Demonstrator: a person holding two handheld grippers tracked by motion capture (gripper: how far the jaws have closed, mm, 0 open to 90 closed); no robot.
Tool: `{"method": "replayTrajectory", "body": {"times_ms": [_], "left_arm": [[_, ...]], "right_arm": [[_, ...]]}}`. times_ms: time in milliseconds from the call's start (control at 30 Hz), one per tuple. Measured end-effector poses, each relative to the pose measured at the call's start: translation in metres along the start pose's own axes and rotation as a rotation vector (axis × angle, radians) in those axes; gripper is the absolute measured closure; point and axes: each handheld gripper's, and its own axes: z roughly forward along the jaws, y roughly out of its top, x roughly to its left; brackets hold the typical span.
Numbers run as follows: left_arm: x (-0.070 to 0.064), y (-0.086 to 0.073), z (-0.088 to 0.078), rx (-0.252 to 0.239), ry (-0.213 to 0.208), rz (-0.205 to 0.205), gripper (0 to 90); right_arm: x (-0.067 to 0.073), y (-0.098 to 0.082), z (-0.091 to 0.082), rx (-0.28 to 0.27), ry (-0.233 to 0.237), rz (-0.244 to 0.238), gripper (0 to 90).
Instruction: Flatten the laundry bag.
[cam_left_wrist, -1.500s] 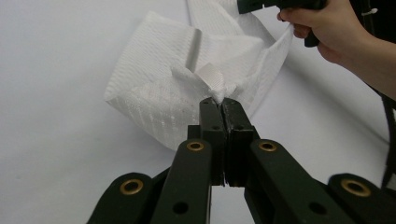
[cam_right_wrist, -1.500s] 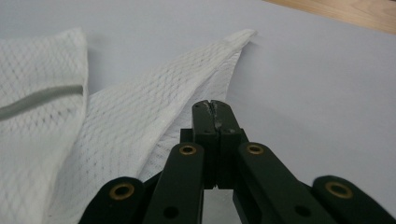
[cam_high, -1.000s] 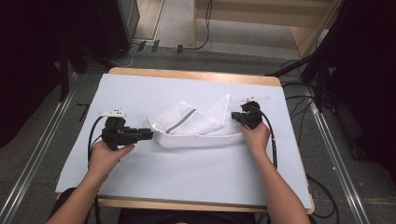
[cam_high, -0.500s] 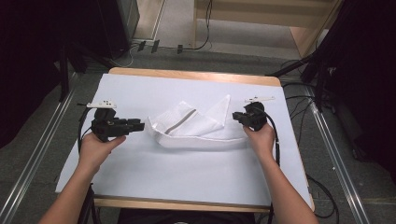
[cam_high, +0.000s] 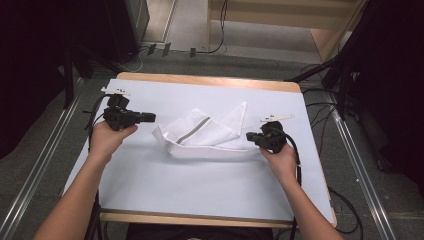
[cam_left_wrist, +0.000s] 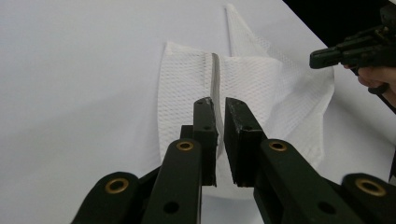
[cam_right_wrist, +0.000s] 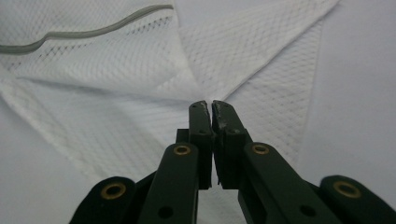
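White table cover (cam_high: 150, 200), mesh cloth (cam_high: 205, 137) crumpled at centre frame.
We hold the left gripper (cam_high: 150, 117) nearly closed on nothing, its jaws just closing; the right gripper (cam_high: 250, 136) is clenched empty beside the cloth's edge. Grabbing now risks pinching several layers.

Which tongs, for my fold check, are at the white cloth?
The right tongs, at the right end of the cloth; the left tongs, just closing on nothing, stand clear of it.

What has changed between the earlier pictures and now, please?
The left gripper drew away from the cloth's left end, up the high view; its jaws have just been closing, with nothing between them. The right gripper slid slightly toward the person, shut. The cloth stayed mid-table.
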Motion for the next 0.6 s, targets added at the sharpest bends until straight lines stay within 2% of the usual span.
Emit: {"method": "replayTrajectory", "body": {"times_ms": [267,333,500,600], "left_arm": [[0.02,0.021,0.039,0.088,0.013,0.026,82.2],[0.024,0.024,0.05,0.102,0.031,0.042,81.4],[0.032,0.025,0.076,0.126,0.033,0.051,76.6],[0.036,0.022,0.089,0.144,0.027,0.038,68.7]], "right_arm": [[0.009,-0.013,0.0,0.022,0.012,-0.022,88.0],[0.01,-0.014,0.002,0.019,0.014,-0.038,86.3],[0.012,-0.02,0.006,0.031,0.012,-0.04,86.3],[0.012,-0.023,0.005,0.02,0.023,-0.028,86.2]]}}
